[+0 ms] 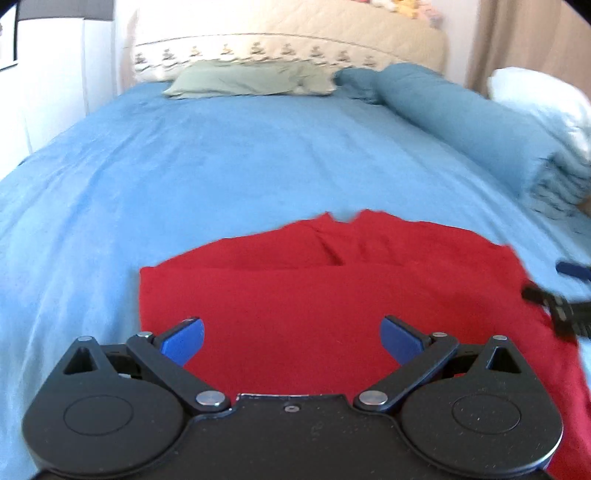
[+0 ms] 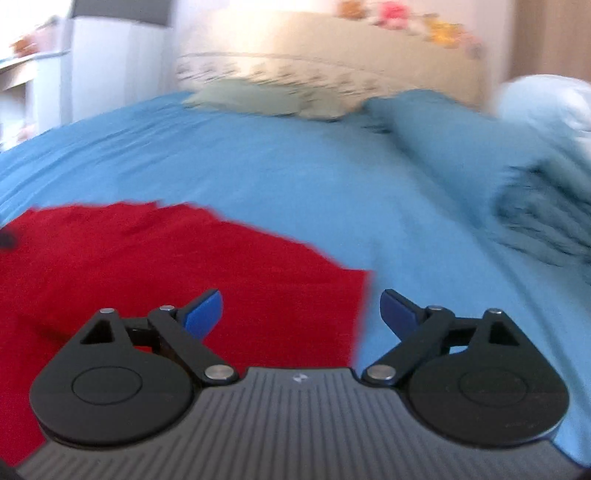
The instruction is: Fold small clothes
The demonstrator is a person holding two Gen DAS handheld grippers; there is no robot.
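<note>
A red garment lies partly folded on the blue bedsheet. My left gripper is open and empty, hovering over the garment's near edge. My right gripper is open and empty, above the garment's right edge, with its left finger over the red cloth and its right finger over the sheet. The tip of my right gripper shows at the right edge of the left wrist view. The right wrist view is blurred.
A green pillow lies at the head of the bed against a beige headboard. A rolled teal duvet and a white pillow lie along the right side. A white cabinet stands at the left.
</note>
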